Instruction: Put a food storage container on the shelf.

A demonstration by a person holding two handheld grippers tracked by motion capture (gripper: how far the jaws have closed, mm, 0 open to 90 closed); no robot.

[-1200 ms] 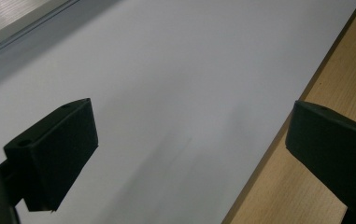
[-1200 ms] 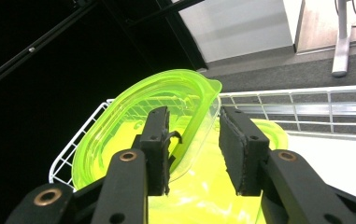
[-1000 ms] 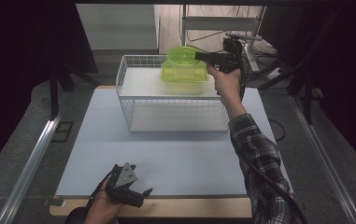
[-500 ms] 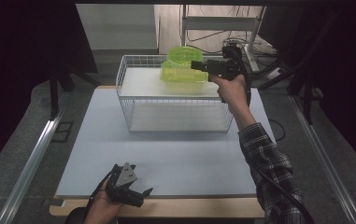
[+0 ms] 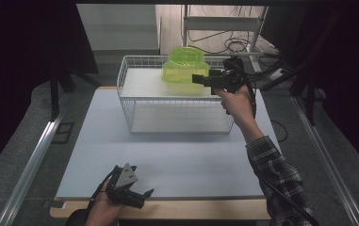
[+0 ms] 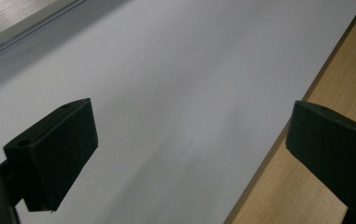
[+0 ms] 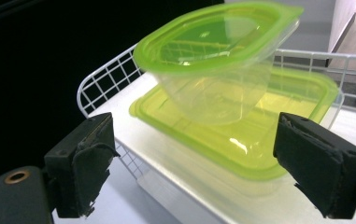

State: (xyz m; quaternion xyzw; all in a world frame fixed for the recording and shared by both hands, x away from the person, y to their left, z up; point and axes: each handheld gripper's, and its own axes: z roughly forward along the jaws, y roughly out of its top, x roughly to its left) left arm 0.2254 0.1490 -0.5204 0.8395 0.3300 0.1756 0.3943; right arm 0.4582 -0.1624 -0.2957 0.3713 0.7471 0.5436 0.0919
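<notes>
Green-lidded tubs [image 7: 222,93] stacked on wire rack [image 5: 134,94], untouched.

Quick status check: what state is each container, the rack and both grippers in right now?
Small green container: lid on, tilted, resting on the large one.
Large green container: lidded, flat on the rack's upper shelf.
Wire rack: upright.
Right gripper: open, jaws have just been opening, nothing between.
Left gripper: open, empty.

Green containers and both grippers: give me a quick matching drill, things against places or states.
Things:
1. round container
2. flat container
3. left gripper
4. right gripper

Places or states:
A. low at the near table edge, jaws open
B. tilted on the other container's lid
C. on the wire rack's top shelf
D. beside the stack, jaws open, just widened

Pairs: 1-B, 2-C, 3-A, 4-D
</notes>
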